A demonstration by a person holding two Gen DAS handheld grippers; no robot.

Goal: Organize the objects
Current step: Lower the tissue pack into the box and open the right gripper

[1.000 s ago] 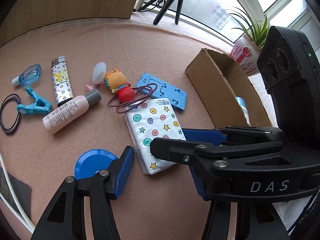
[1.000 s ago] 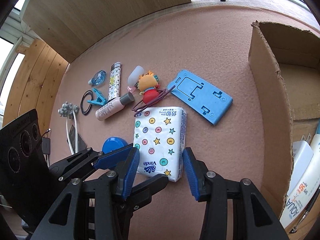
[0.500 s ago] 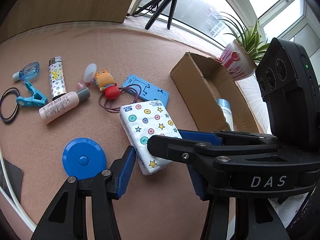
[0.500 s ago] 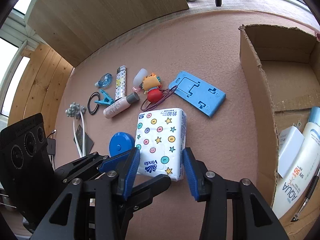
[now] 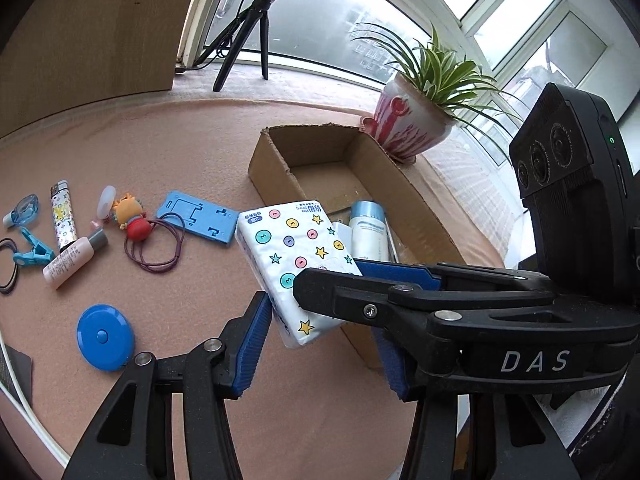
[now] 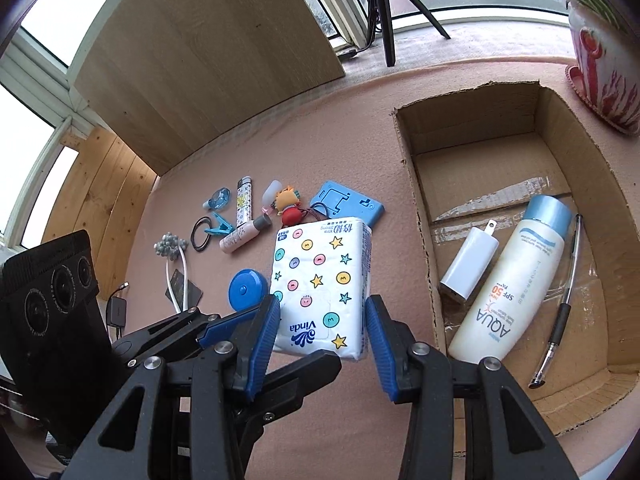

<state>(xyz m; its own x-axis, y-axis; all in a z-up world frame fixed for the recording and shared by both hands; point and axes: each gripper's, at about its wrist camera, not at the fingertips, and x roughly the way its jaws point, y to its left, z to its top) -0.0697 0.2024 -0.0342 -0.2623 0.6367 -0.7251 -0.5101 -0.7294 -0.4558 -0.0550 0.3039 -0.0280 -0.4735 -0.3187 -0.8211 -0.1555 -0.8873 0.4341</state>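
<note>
The white tissue pack (image 6: pixel 322 284), printed with coloured dots and stars and the word Vinda, sits tilted between the blue pads of the right hand-held gripper (image 6: pixel 322 336). The open cardboard box (image 6: pixel 420 216) lies just to that hand-held gripper's right.

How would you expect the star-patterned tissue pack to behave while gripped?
The tissue pack is probably soft and light: its wrap looks puffy in the right gripper. Its glossy film may slip, since only its near end is clamped.
</note>
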